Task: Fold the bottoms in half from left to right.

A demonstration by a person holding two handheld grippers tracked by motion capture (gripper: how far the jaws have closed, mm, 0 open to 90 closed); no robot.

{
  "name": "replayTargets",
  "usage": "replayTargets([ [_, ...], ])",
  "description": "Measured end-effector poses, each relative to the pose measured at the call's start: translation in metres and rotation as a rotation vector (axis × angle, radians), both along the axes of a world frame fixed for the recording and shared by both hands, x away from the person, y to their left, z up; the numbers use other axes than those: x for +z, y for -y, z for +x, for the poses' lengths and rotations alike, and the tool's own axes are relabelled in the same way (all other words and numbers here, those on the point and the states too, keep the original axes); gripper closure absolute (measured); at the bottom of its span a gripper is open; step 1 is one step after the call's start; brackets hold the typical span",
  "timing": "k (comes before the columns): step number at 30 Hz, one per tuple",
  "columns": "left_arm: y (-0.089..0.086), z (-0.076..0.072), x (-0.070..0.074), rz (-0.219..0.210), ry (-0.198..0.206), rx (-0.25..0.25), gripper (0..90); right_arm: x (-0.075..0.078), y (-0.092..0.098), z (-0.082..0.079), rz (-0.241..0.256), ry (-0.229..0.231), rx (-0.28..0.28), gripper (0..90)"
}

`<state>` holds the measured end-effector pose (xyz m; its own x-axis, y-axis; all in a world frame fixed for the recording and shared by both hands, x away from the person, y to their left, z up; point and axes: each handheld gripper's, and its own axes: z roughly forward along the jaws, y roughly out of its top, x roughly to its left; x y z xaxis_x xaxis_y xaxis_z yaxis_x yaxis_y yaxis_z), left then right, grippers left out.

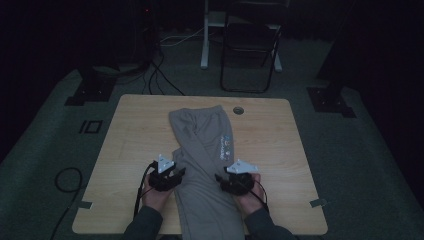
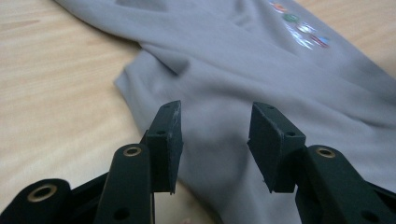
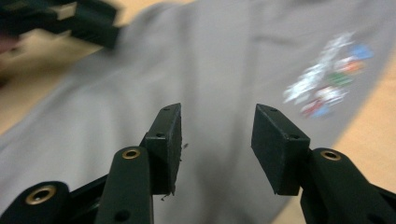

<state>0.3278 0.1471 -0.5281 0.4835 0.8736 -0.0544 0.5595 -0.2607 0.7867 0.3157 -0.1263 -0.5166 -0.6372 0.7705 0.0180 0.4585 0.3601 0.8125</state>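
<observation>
A pale wooden counter [image 1: 135, 130] carries grey trousers [image 1: 200, 150], spread flat between the left claw [image 1: 176, 176] and right claw [image 1: 220, 179]. Beyond both claws, the trousers run toward a round hole [image 1: 238, 110] in the counter.

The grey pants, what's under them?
The grey pants lie flat on the wooden table, whose bare top shows all around them. Whether anything else sits beneath cannot be seen, because the cloth covers that part; their lower end hangs past the near edge.
</observation>
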Motion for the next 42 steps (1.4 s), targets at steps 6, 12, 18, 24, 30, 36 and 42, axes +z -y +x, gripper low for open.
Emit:
replayTargets([
  [6,0.004,0.019,-0.011,0.091,-0.055,0.024,60.4,-0.014,-0.002,0.05,-0.039,-0.069,-0.077,53.3],
  [12,-0.005,0.005,-0.015,0.068,-0.043,0.008,77.2,-0.026,-0.002,0.048,-0.09,-0.094,-0.074,57.3],
  [18,-0.011,-0.018,-0.016,0.049,-0.038,-0.018,81.3,-0.027,0.003,0.026,-0.087,-0.087,-0.042,60.8],
  [24,-0.012,-0.032,-0.016,0.03,-0.048,-0.016,81.5,-0.017,0.004,0.022,-0.116,-0.121,-0.034,64.7],
  [30,-0.011,-0.032,-0.016,0.035,-0.044,-0.01,81.4,0.009,-0.033,0.046,-0.052,-0.048,0.066,65.1],
  [36,-0.011,-0.032,-0.016,0.036,-0.042,0.005,81.1,0.015,-0.087,0.079,-0.023,-0.038,0.126,66.8],
  [42,-0.011,-0.032,-0.016,0.043,-0.04,0.004,81.0,0.008,-0.128,0.105,-0.064,-0.046,0.134,64.4],
])
